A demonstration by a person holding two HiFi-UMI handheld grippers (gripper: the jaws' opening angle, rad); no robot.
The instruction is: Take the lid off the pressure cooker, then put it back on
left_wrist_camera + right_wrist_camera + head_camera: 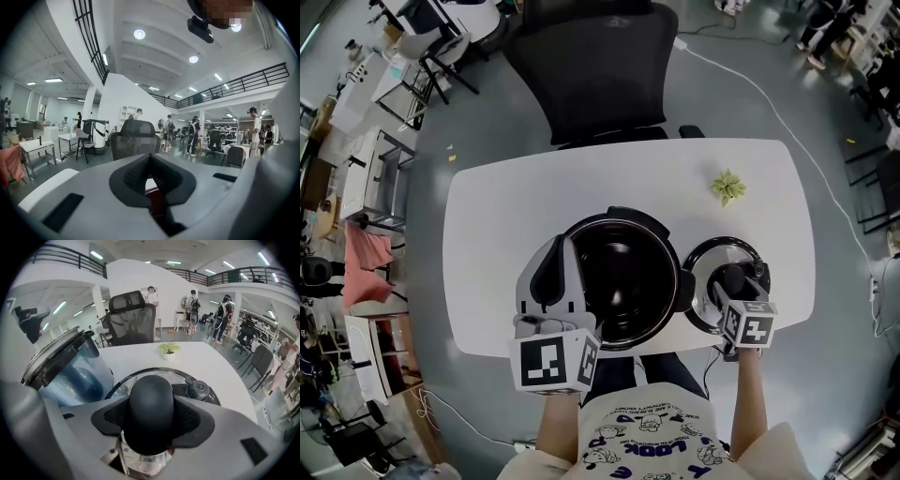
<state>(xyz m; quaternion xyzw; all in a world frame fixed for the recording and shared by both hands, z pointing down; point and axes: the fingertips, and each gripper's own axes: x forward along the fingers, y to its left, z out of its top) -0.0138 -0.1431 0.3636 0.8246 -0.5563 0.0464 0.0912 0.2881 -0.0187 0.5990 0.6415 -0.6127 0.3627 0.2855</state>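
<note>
On the lid knob (151,411), right fingers (195,423), wide.

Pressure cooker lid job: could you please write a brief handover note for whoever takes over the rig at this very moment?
Left tool: shut, at the left rim of the pressure cooker; I cannot tell whether it pinches anything.
Right tool: closed on the black knob of the lid.
Things: the pressure cooker stands open on the white table; the lid is just to its right, knob up.
Done: the lid is off.
Left: carry the lid over the pressure cooker, seat it and release it.
</note>
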